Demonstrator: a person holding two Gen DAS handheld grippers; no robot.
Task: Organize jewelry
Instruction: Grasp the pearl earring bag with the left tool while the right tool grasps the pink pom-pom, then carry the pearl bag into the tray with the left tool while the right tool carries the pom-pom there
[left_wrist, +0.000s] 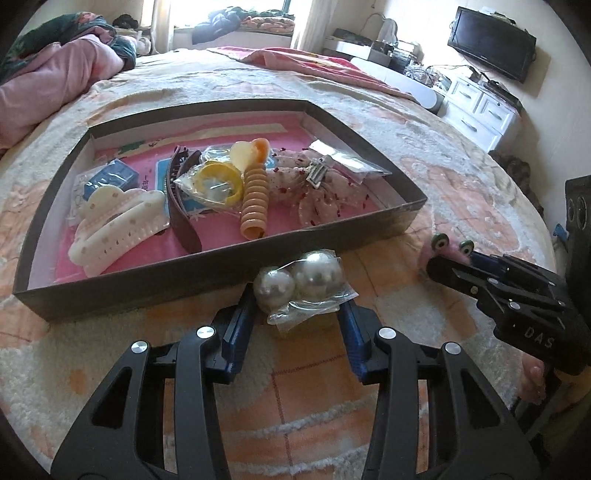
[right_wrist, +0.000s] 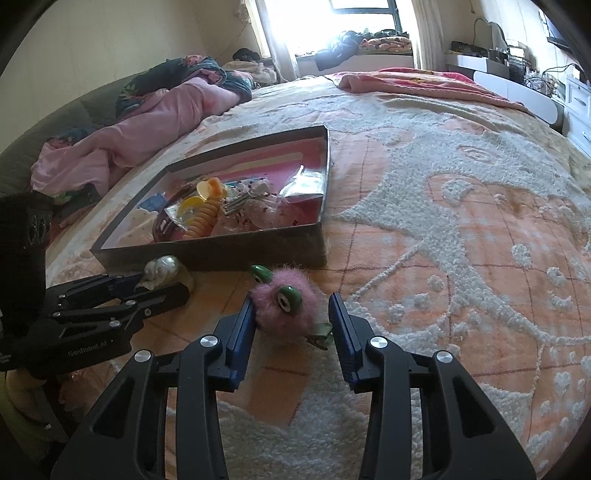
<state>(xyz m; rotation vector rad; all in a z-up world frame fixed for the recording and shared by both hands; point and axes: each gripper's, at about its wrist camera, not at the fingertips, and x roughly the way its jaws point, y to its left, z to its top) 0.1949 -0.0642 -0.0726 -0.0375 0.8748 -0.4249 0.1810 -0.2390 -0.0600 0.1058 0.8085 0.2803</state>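
Note:
A dark shallow box (left_wrist: 229, 269) lies on the bed and holds hair clips, a yellow ring in a bag and an orange spiral tie (left_wrist: 254, 199). A clear bag with two large pearls (left_wrist: 303, 282) lies just in front of the box, between the open fingers of my left gripper (left_wrist: 297, 310). A pink fuzzy clip with green eyes (right_wrist: 282, 304) lies on the blanket between the open fingers of my right gripper (right_wrist: 291, 317); the left fingertip (right_wrist: 243, 321) touches its fur. The box also shows in the right wrist view (right_wrist: 221, 254).
The bed is covered by an orange and white tufted blanket (right_wrist: 461, 229). Pink bedding (right_wrist: 155, 125) is piled at the far left. A white dresser (left_wrist: 480, 107) and a TV (left_wrist: 491, 42) stand beyond the bed at the right.

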